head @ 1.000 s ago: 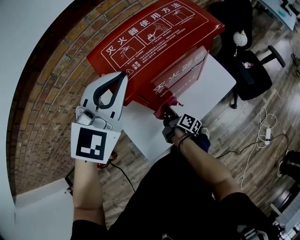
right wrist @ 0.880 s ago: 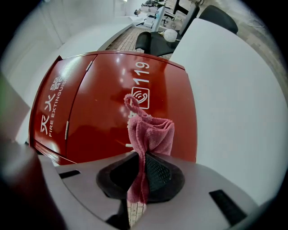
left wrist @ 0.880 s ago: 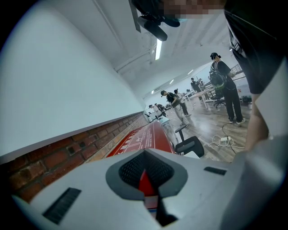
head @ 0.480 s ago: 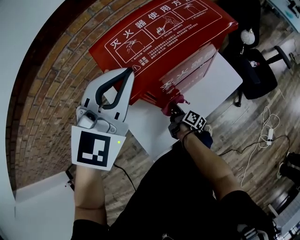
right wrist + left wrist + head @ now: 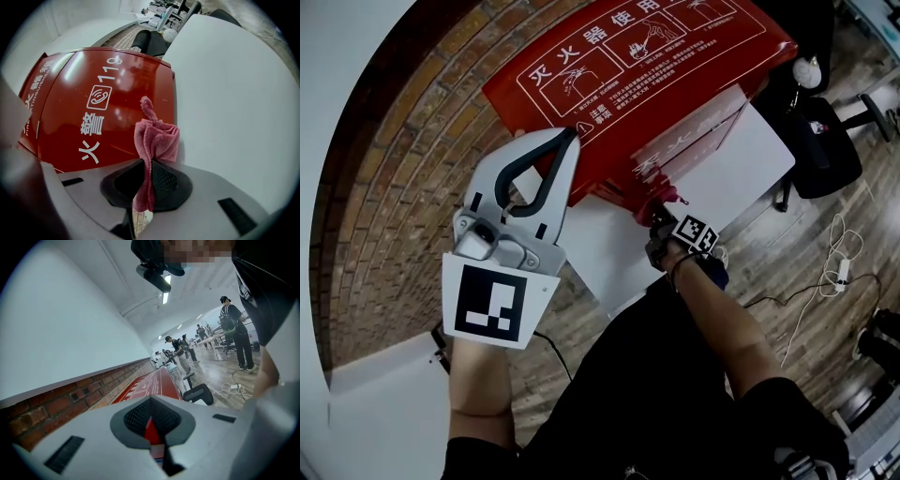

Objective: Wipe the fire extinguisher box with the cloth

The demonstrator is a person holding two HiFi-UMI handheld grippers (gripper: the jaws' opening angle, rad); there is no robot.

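Holds left gripper (image 5: 570, 134) raised on a straight forearm, jaws pressed together with nothing between, tips over the near edge of the one red box (image 5: 637, 84). Keeps right gripper (image 5: 149, 171) low, tipped slightly down, pinching the one pink cloth (image 5: 157, 138) just before the box's front; contact unclear. Beyond, right: one white panel (image 5: 234, 93).

Just left of the left gripper (image 5: 569, 136) ran a brick wall (image 5: 403, 178), w/ plain white wall (image 5: 328, 141) above it. Right of the right gripper (image 5: 654, 216) lay wood-plank floor (image 5: 787, 272). A black office chair (image 5: 825, 141) & loose white cables (image 5: 836, 272) sat on it, well apart from that tool. Far ahead of the left gripper, ceiling strip lights (image 5: 165, 297) were lit over desks & ppl (image 5: 236, 329).
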